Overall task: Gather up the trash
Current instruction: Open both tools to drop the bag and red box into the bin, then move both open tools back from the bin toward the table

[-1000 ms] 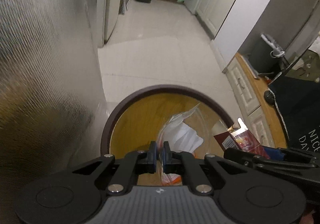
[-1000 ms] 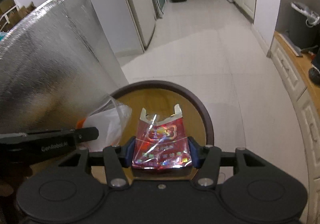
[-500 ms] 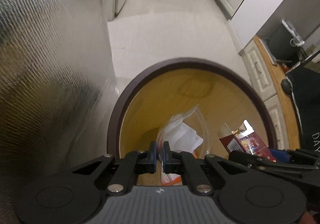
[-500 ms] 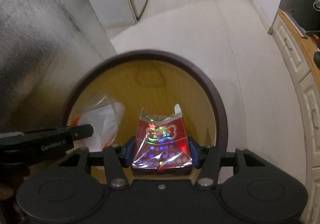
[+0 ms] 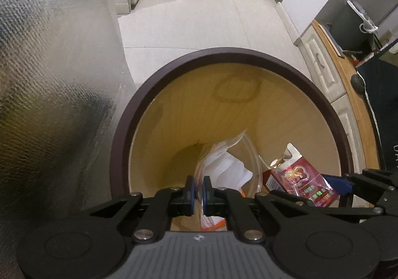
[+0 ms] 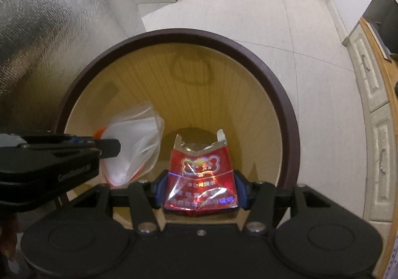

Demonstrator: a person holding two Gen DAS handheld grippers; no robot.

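Observation:
A round bin with a dark brown rim (image 5: 174, 65) (image 6: 248, 47) and yellow-brown inside stands on the tiled floor right below both grippers. My left gripper (image 5: 198, 190) is shut on a clear plastic bag (image 5: 223, 167) with white paper in it; the bag (image 6: 134, 152) hangs inside the bin's mouth. My right gripper (image 6: 200, 189) is shut on a torn red cigarette pack (image 6: 201, 174), held over the bin's opening; the same pack (image 5: 303, 179) shows at the right of the left wrist view.
A silvery textured panel (image 5: 49, 80) (image 6: 49, 18) rises close on the left of the bin. White cabinets with a wooden top (image 5: 333, 75) (image 6: 373, 80) run along the right. Pale floor tiles (image 5: 199, 18) stretch ahead towards white cupboards.
Both grippers have sunk and tipped down towards the bin, which now fills more of each view. The bag and the pack stay gripped and now hang within the rim.

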